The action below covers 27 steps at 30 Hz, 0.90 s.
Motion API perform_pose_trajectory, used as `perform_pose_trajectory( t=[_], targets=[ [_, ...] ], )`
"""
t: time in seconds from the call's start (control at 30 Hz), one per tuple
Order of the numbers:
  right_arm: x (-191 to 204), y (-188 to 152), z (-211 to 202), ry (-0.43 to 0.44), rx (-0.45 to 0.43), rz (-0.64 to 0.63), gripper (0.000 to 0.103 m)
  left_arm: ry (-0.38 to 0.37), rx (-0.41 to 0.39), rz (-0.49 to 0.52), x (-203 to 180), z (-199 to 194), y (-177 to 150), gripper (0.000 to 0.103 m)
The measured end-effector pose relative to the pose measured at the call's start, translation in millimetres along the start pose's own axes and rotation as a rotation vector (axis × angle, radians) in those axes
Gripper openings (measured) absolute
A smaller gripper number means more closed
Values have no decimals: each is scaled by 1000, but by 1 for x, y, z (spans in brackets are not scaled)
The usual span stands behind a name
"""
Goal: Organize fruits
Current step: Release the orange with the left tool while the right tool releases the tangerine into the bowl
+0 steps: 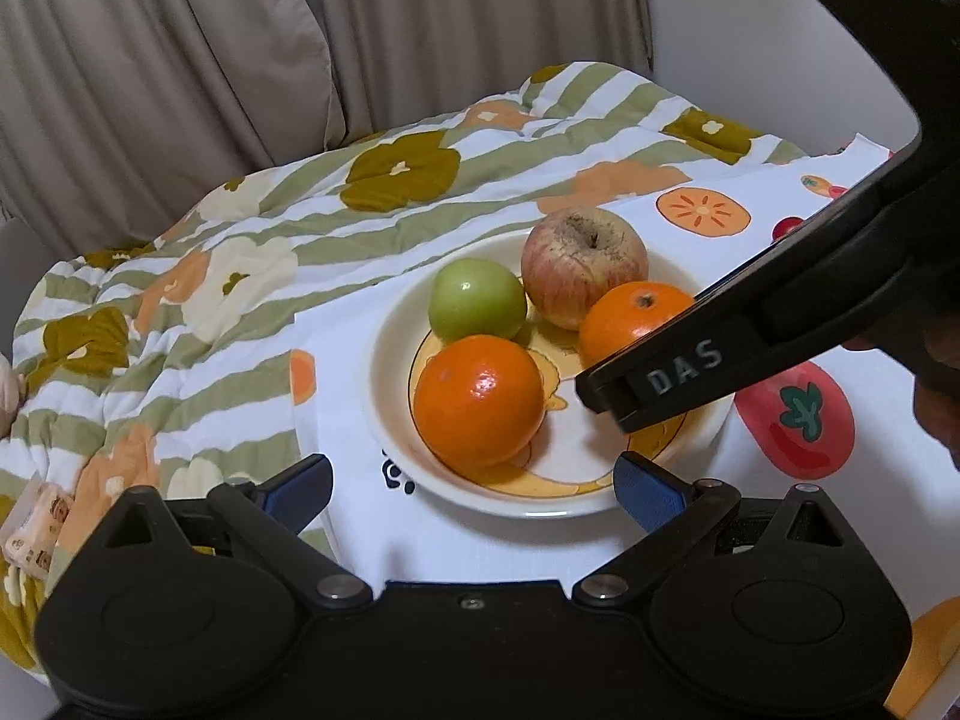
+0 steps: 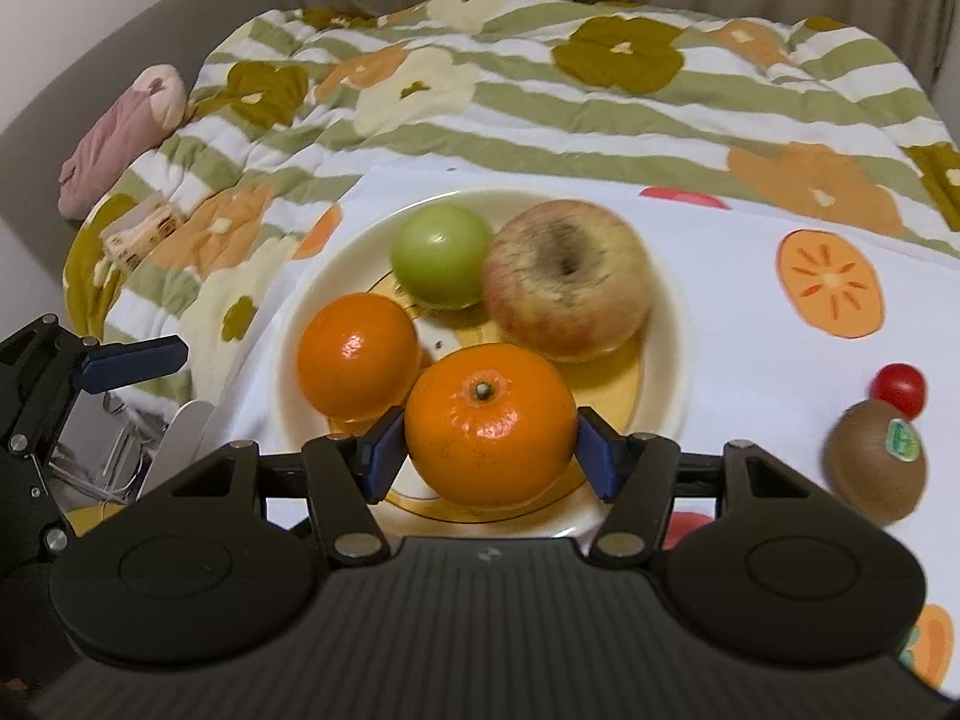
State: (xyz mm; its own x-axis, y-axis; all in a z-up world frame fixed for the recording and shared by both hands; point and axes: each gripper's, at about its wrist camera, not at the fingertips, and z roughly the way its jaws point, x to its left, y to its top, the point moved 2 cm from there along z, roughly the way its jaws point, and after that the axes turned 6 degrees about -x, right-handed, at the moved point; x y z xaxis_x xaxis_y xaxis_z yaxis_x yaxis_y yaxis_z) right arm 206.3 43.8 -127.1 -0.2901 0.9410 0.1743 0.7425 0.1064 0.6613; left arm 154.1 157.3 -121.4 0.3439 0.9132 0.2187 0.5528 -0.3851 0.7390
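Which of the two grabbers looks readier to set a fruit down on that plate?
The right gripper. Its blue pads sit on both sides of an orange over the plate, so it looks ready to lower it in. The left gripper stands wide open and empty beside the plate's near rim.

Warm, dim indoor light; glare on oranges [image 2: 360, 354], fisheye-bent edges.

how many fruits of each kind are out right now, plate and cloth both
orange: 2
red-yellow apple: 1
green apple: 1
kiwi: 1
cherry tomato: 1
total: 6, four at the plate, two on the cloth
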Motion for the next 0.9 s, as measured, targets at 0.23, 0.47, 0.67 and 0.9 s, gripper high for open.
perform_pose_trajectory(
  t=[0.23,0.47,0.67,0.9],
  targets=[
    [2,1,0,10,-31,9,77,-2,3,-11,0,-3,-4,102],
    [4,3,-24,20,-122,-31,103,-10,-4,-13,-3,-7,-5,102],
    [-6,2,-44,-4,-142,-13,103,-9,-5,-13,-6,-14,0,102],
    [-21,1,-78,13,-157,-40,103,45,-21,-47,-21,-32,15,102]
  ],
)
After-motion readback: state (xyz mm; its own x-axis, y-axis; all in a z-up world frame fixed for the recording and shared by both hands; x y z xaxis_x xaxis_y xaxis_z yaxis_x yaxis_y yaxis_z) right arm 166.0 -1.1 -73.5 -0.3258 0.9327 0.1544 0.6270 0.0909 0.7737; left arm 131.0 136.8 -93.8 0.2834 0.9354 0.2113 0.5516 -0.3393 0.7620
